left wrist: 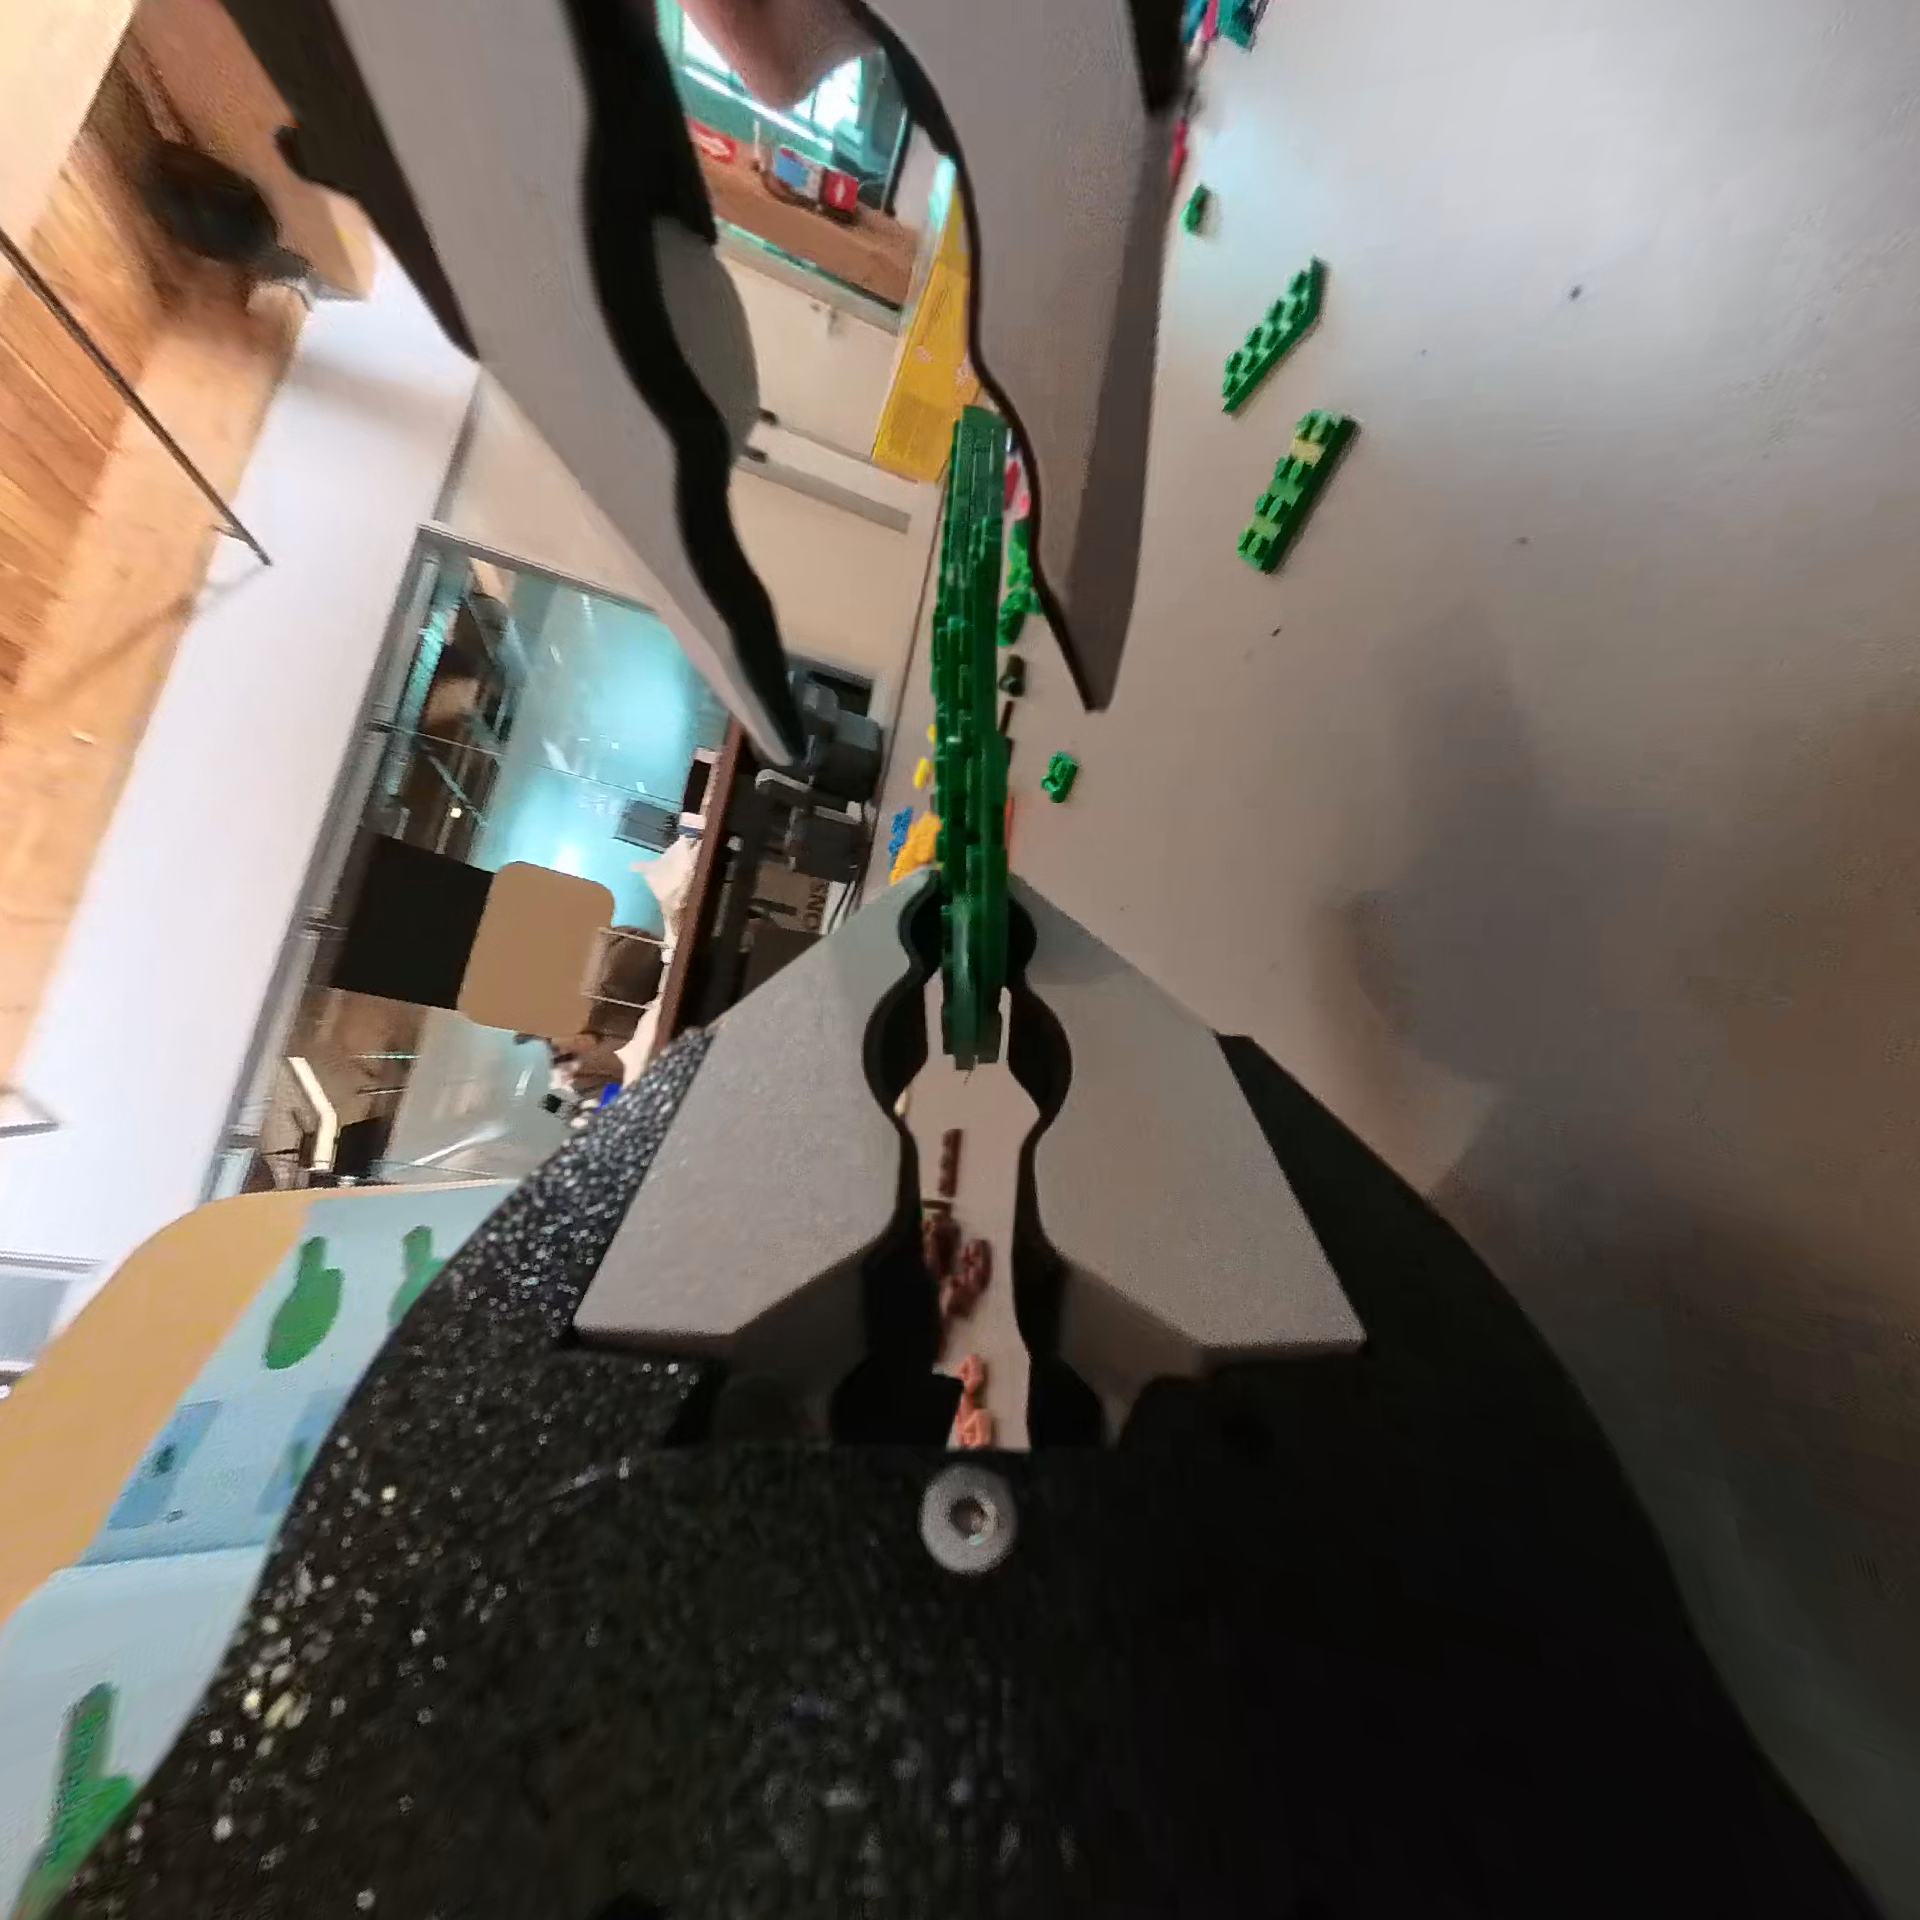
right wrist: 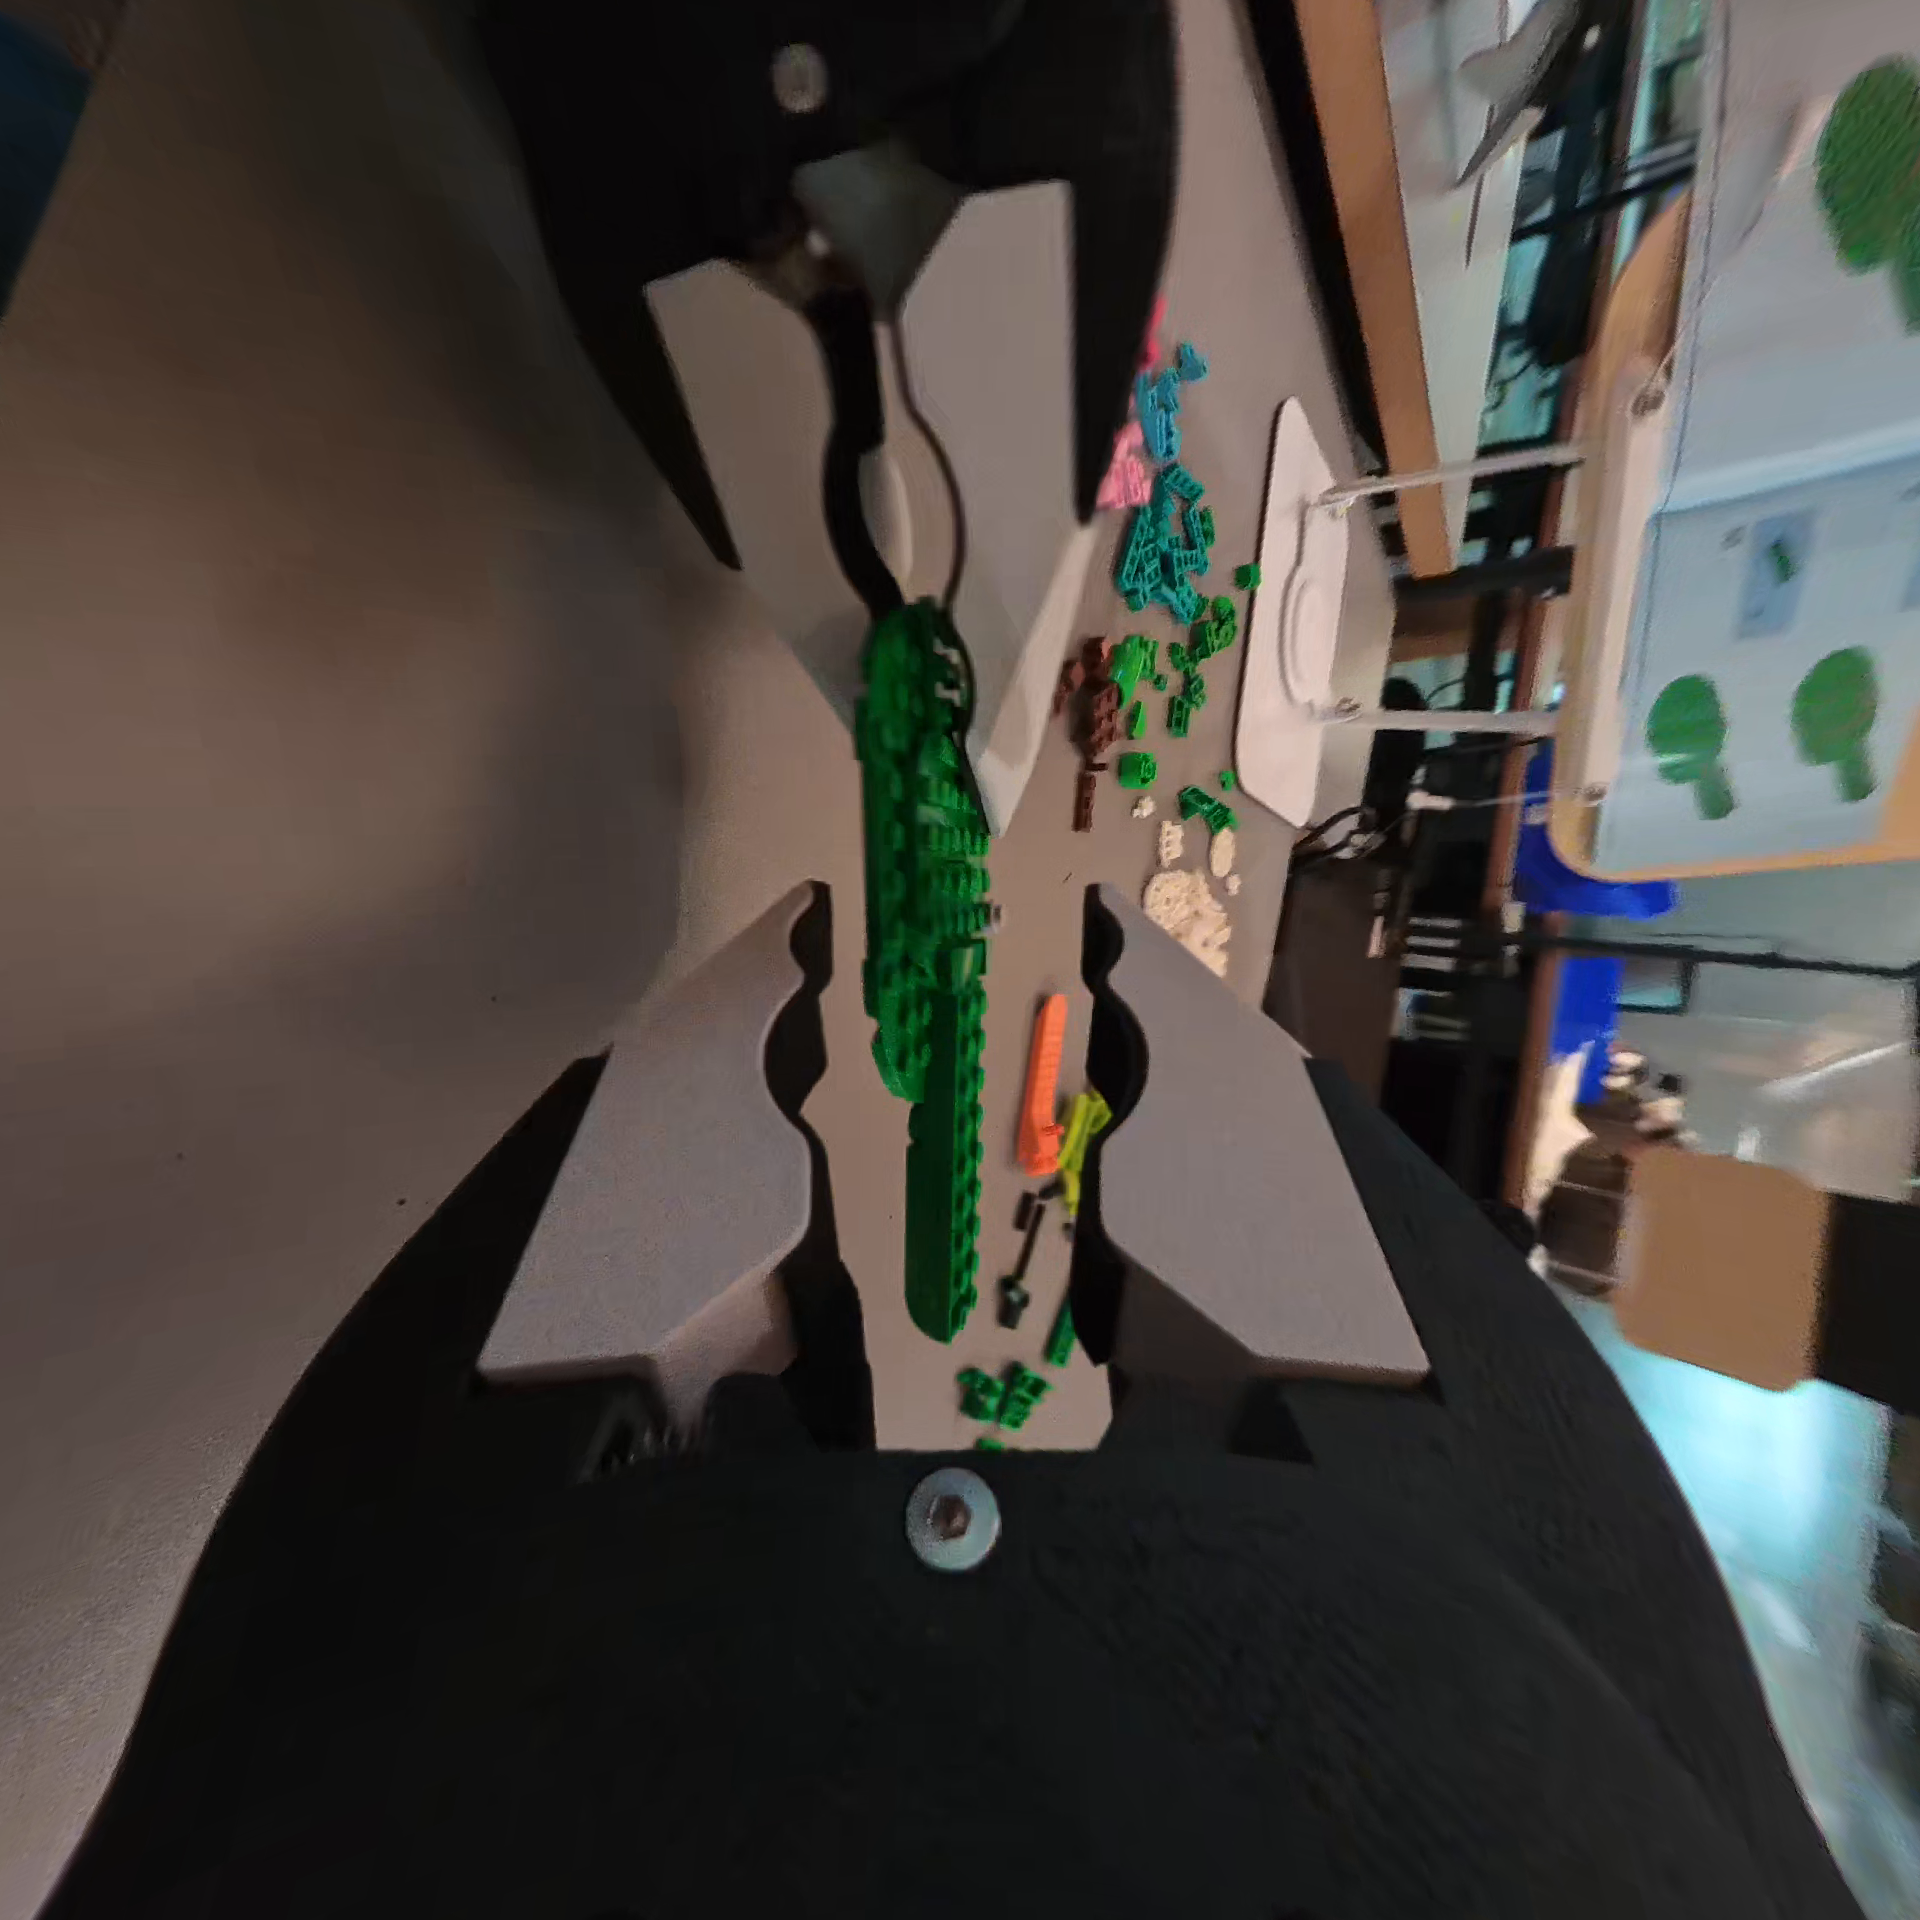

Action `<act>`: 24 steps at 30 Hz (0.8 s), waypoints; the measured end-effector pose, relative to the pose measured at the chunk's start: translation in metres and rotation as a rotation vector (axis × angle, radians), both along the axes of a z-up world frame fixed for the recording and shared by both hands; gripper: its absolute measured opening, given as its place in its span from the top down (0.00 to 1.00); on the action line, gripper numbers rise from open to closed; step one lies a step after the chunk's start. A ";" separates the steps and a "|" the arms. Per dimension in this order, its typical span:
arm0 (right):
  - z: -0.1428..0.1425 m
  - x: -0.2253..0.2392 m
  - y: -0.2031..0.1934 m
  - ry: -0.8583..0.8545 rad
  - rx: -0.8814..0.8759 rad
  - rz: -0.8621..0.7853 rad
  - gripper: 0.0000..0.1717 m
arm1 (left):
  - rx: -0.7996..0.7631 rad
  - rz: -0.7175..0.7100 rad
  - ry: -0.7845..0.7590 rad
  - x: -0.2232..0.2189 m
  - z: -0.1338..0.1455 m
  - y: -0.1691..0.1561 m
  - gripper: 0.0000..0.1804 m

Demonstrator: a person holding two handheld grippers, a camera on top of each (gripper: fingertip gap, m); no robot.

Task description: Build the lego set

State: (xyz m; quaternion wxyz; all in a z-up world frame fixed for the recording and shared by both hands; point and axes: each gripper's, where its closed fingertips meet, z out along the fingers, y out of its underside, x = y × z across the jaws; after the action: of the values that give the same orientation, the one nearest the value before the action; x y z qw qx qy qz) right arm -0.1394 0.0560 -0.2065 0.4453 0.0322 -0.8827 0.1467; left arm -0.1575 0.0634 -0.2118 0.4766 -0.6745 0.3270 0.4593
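Note:
A long green brick assembly (left wrist: 971,665) is held edge-on above the grey table (left wrist: 1507,727). My left gripper (left wrist: 971,904) is shut on its near end, with both pads pressed against it. The right gripper (left wrist: 945,722) shows at the top of the left wrist view, its fingers spread on either side of the far end. In the right wrist view the assembly (right wrist: 925,935) runs between the fingers of my right gripper (right wrist: 956,894), which is open, with a gap between each pad and the bricks. The left gripper (right wrist: 909,618) grips the assembly's far end there.
Loose bricks lie on the table: two green plates (left wrist: 1276,338), an orange piece (right wrist: 1044,1086), a lime piece (right wrist: 1081,1143), and teal (right wrist: 1164,530), brown (right wrist: 1096,707) and white (right wrist: 1195,904) piles. A white stand base (right wrist: 1304,613) sits at the table edge.

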 end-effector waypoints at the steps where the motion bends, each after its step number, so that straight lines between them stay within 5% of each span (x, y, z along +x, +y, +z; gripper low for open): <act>1: -0.003 0.000 -0.001 0.019 0.033 0.007 0.76 | 0.001 -0.006 -0.027 0.001 0.000 0.000 0.97; 8: -0.007 -0.007 0.003 0.101 0.127 0.001 0.95 | 0.006 -0.042 -0.087 0.009 0.000 0.002 0.97; 19: -0.007 -0.004 0.002 0.126 0.296 0.117 0.95 | 0.010 -0.054 -0.067 0.011 0.003 0.002 0.97; 24: -0.010 0.000 0.009 0.057 0.158 0.066 0.89 | 0.000 -0.037 0.017 0.005 0.000 0.002 0.97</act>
State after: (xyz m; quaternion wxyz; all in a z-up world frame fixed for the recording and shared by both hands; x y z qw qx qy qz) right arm -0.1391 0.0649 -0.2167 0.4614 0.1003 -0.8769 0.0901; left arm -0.1526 0.0651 -0.2116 0.4822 -0.6643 0.3437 0.4561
